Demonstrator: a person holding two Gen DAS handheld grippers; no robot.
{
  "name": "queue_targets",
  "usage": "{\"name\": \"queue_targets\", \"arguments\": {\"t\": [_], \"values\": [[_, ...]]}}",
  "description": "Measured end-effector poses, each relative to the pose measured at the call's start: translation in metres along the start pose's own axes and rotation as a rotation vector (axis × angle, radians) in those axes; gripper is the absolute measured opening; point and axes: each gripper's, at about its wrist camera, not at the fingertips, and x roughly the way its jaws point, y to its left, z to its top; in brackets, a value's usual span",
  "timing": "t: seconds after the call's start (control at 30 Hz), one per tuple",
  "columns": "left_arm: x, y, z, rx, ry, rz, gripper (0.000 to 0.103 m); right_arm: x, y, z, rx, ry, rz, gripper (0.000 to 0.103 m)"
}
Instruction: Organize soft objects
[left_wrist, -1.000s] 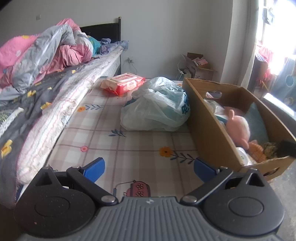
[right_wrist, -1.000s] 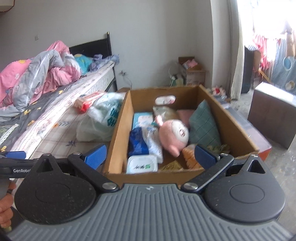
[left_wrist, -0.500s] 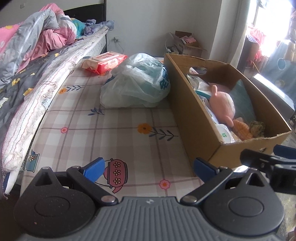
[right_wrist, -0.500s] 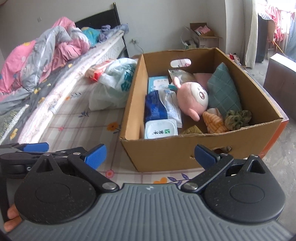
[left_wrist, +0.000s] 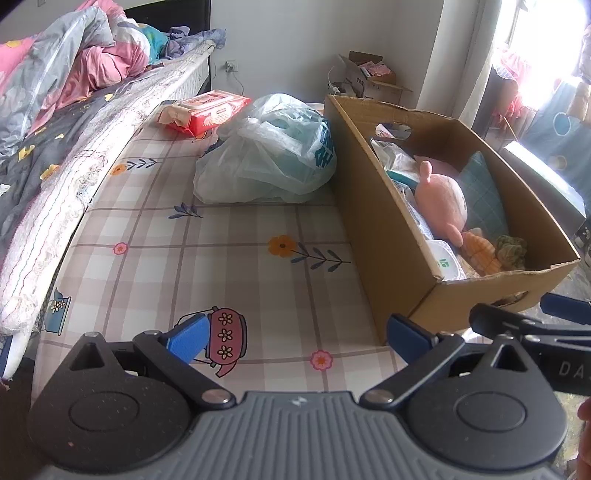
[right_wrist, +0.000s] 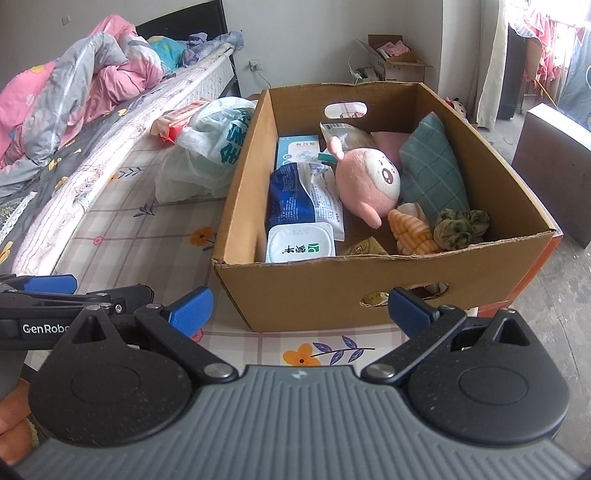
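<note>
The cardboard box (right_wrist: 306, 291) is brown. The plush toy (right_wrist: 365, 184) is pink, the cushion (right_wrist: 432, 177) teal with checks, the mat (left_wrist: 221, 258) beige plaid with flowers.

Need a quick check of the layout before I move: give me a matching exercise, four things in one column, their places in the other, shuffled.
1. pink plush toy
2. plastic bag
3. red wipes pack
4. green scrunchie

A. near-right corner inside the cardboard box
B. on the mat, against the box's left wall
C. middle of the box
D. beyond the bag, beside the mattress

Pairs: 1-C, 2-B, 3-D, 4-A
</note>
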Motion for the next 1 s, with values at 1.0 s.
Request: {"name": "queue_targets", "arguments": {"t": [1.0], "values": [[0.0032, -0.0009, -0.0003, 0.001, 0.019, 0.001, 0.1, 0.0046, -0.0026, -0.0002, 0.006, 0.023, -0.003, 0.102]]}}
